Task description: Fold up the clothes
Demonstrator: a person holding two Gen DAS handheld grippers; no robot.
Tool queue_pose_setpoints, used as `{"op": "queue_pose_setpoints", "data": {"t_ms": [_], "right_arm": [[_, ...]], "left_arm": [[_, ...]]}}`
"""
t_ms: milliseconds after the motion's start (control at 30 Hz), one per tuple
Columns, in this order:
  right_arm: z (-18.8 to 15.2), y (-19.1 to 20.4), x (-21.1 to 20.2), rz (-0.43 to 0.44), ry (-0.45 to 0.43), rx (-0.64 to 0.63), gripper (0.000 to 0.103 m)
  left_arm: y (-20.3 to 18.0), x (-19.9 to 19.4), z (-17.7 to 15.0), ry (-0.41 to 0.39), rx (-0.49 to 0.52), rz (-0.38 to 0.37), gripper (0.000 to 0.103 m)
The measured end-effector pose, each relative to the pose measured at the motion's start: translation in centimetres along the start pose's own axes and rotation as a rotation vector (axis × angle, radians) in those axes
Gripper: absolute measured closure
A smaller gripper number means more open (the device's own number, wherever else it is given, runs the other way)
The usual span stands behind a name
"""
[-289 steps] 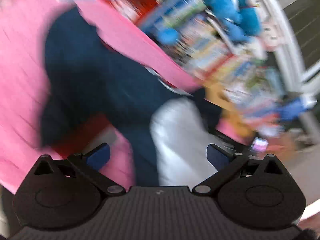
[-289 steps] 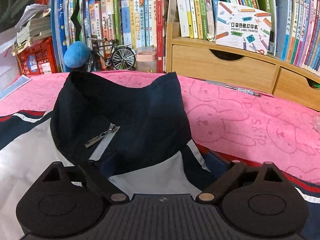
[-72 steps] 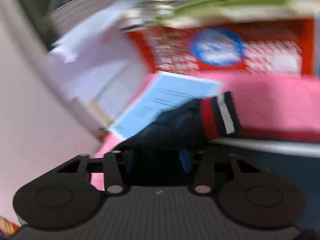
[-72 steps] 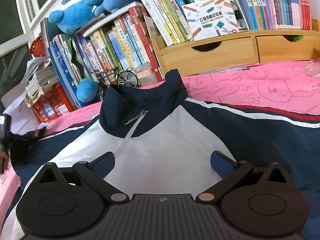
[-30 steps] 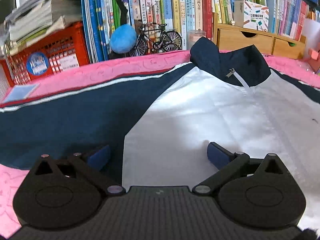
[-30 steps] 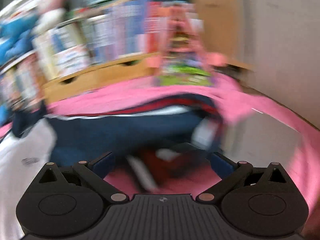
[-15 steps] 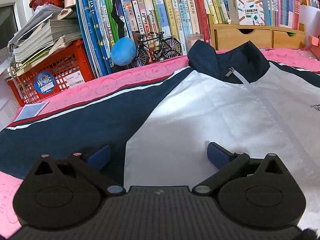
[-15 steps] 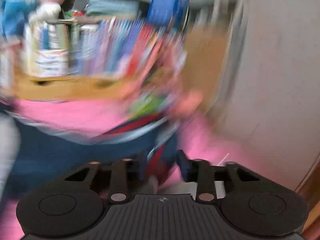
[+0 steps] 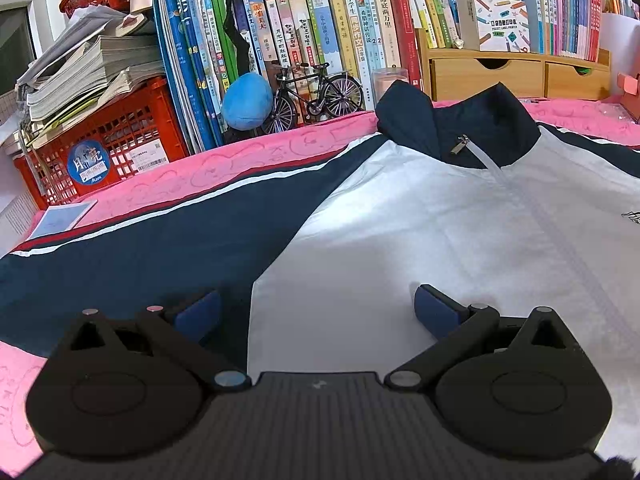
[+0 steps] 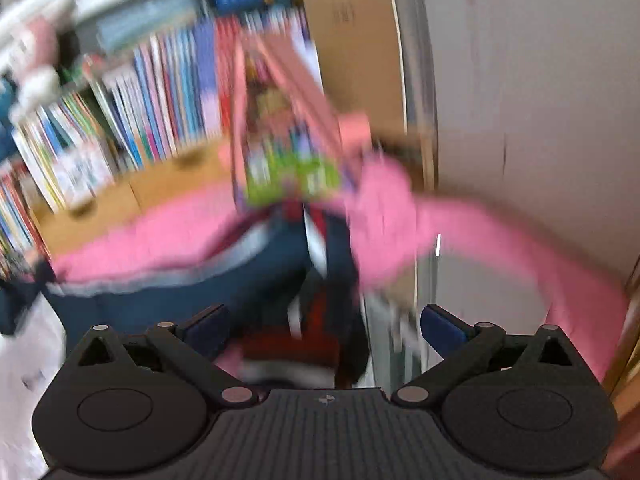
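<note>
A navy and white zip jacket [image 9: 400,216] lies spread face up on a pink cloth [image 9: 240,160], collar [image 9: 456,124] toward the bookshelf. Its left sleeve [image 9: 140,248] stretches out to the left. My left gripper [image 9: 316,312] is open and empty, low over the jacket's front near the armpit seam. In the blurred right wrist view my right gripper [image 10: 324,328] is open over the jacket's right sleeve [image 10: 240,276], whose red and white striped cuff [image 10: 304,340] lies between the fingers, apart from both.
A bookshelf [image 9: 320,20], a red crate [image 9: 100,144] with paper stacks, a blue plush ball [image 9: 246,100], a model bicycle [image 9: 316,92] and wooden drawers [image 9: 520,72] line the back. A pale wall [image 10: 540,100] and a pink box [image 10: 288,140] stand near the right sleeve.
My right gripper was shut on the right sleeve cuff half a second ago and has opened, letting it go. My left gripper has stayed open over the jacket front.
</note>
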State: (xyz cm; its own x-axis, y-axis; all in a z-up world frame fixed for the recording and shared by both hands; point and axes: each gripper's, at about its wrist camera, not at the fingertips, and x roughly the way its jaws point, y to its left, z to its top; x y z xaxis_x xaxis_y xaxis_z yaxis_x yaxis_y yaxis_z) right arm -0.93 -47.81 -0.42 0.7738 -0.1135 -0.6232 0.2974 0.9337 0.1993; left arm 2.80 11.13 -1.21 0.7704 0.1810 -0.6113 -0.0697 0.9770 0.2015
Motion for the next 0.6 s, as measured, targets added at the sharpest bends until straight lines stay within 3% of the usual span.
{"op": "queue_pose_setpoints", "data": {"t_ms": [67,100,200,233,267,333,367,400,433,467,500,533,600], "right_arm": [[-0.9,0.8,1.0,0.004,0.035,-0.03,0.032],[-0.6,1.3,1.2,-0.026,0.031,-0.077,0.073],[1.6,2.7,1.7,-0.124,0.008,-0.214,0.082],[3.1,3.5,2.0,-0.227,-0.048,-0.319,0.085],[4.4,4.4,2.3,-0.394,-0.142,-0.477,0.085],[7.4,5.2,3.4,-0.74,-0.318,-0.732,0.082],[9.1,4.8,3.3,-0.819,-0.357,-0.739,0.079],[10.8,4.3,2.5,-0.809,-0.371,-0.655,0.065],[12.1,3.5,1.3,-0.75,-0.385,-0.527,0.03],[12.7,2.8,0.3,-0.69,-0.401,-0.414,0.009],[12.6,2.1,-0.4,-0.638,-0.413,-0.339,0.001],[12.2,1.8,-0.3,-0.598,-0.398,-0.308,0.0],[11.0,1.5,1.1,-0.551,-0.276,-0.317,0.0]], "left_arm": [[-0.1,-0.1,0.0,-0.003,0.005,0.006,0.0],[-0.2,-0.1,-0.1,-0.005,0.008,0.01,0.0],[-0.4,-0.2,-0.1,-0.012,0.022,0.022,0.0],[-0.5,-0.2,-0.1,-0.014,0.025,0.024,0.0],[-0.5,-0.2,-0.1,-0.015,0.026,0.025,0.0],[-0.5,-0.2,-0.1,-0.015,0.027,0.025,0.0],[-0.4,-0.2,-0.2,-0.015,0.026,0.025,0.0],[-0.4,-0.2,-0.2,-0.015,0.026,0.025,0.0],[-0.4,-0.2,-0.2,-0.015,0.025,0.025,0.0],[-0.4,-0.2,-0.1,-0.015,0.025,0.025,0.0],[-0.4,-0.2,-0.1,-0.015,0.024,0.025,0.0],[-0.4,-0.2,-0.2,-0.014,0.022,0.023,0.0],[-0.3,-0.1,-0.1,-0.012,0.019,0.019,0.0]]}}
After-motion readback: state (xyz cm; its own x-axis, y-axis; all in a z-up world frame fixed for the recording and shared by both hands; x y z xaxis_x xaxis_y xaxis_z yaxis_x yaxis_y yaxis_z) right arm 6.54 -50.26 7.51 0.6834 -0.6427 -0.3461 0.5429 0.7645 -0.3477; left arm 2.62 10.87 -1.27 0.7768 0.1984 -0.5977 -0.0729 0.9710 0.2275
